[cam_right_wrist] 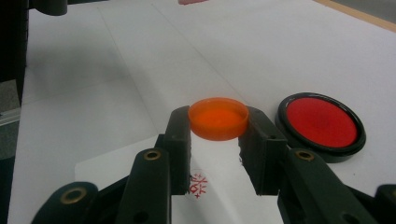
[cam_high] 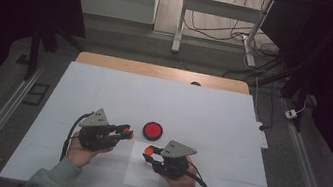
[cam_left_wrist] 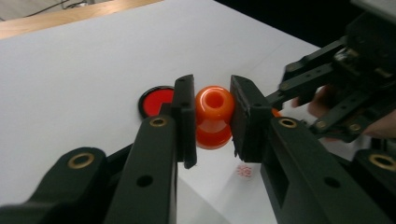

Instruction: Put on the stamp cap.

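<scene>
While the high view reduces both held pieces to orange specks, an orange bottle (cam_left_wrist: 214,116) is seen clamped between the jaws of the left gripper (cam_high: 124,132), and a shallow orange cap (cam_right_wrist: 218,117) is pinched by the jaws of the right gripper (cam_high: 149,151). Both are held near the middle of the white tabletop (cam_high: 211,116), just near of a red disc (cam_high: 152,130), with open room left toward the far edge. A small red mark (cam_right_wrist: 198,179) below the cap is too small to be read.

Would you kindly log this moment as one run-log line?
left gripper: shut on orange stamp | right gripper: shut on orange cap | red ink pad: on table, uncovered
</scene>
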A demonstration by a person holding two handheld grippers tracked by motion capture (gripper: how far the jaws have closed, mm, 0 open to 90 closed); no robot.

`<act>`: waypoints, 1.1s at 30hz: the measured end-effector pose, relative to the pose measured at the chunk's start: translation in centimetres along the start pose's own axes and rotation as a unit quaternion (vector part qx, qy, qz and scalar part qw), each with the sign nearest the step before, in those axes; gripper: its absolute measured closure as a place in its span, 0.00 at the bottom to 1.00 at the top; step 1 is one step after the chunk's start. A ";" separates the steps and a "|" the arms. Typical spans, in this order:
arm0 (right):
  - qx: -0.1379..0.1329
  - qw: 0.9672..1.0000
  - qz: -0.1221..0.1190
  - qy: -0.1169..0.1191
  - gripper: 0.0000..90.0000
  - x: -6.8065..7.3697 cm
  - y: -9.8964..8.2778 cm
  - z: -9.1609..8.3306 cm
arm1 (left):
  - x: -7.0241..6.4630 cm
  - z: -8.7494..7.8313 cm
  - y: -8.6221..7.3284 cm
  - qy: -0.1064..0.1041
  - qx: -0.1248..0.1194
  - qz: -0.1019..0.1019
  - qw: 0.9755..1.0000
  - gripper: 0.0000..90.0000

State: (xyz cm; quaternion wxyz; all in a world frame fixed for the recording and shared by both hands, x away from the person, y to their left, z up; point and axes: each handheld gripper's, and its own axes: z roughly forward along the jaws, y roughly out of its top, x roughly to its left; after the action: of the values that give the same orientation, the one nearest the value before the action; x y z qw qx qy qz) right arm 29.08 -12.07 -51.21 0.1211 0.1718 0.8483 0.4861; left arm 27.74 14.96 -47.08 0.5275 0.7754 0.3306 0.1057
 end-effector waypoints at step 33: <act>-0.007 1.000 -0.002 0.011 0.71 0.4 0.3 0.0 | -3.2 3.5 0.1 -0.064 0.019 0.016 0.998 0.81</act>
State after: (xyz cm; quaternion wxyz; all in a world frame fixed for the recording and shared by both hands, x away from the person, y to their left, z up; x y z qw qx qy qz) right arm 28.79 -11.81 -51.01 0.1141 0.1643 0.8462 0.4938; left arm 27.16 10.36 -47.84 0.5311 0.7955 0.2860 0.0577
